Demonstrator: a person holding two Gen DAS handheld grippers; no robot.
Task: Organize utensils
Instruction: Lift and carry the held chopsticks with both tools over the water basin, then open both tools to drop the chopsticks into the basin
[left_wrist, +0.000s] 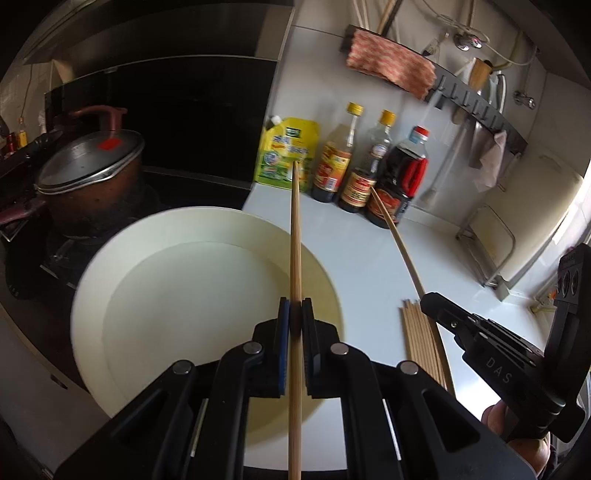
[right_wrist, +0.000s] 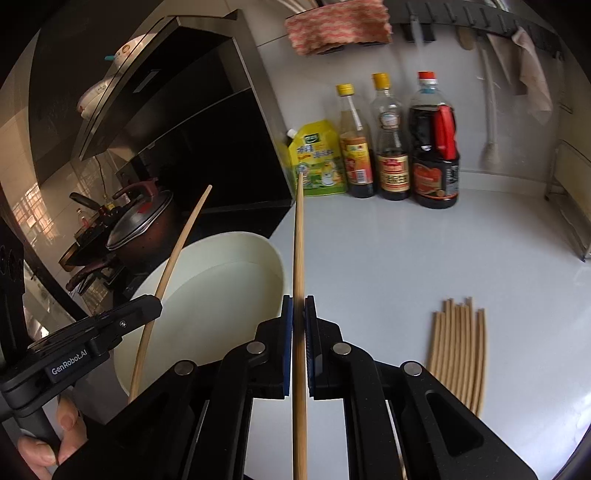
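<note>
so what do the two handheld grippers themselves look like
Both are matte black plastic with silver round pivot pins and blue-edged pads. The left gripper carries white "GenRobot.AI" lettering on its side; the right gripper shows embossed "DAS". Bare fingers grip the handles; no sleeves or cables visible.

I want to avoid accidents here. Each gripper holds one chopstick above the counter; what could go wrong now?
1. The left gripper pinches its chopstick over the white basin; a slip could drop it in.
2. The right gripper holds its chopstick pointing towards the sauce bottles; a forward swing might topple one.
3. Careless placing could scatter the chopstick bundle.
</note>
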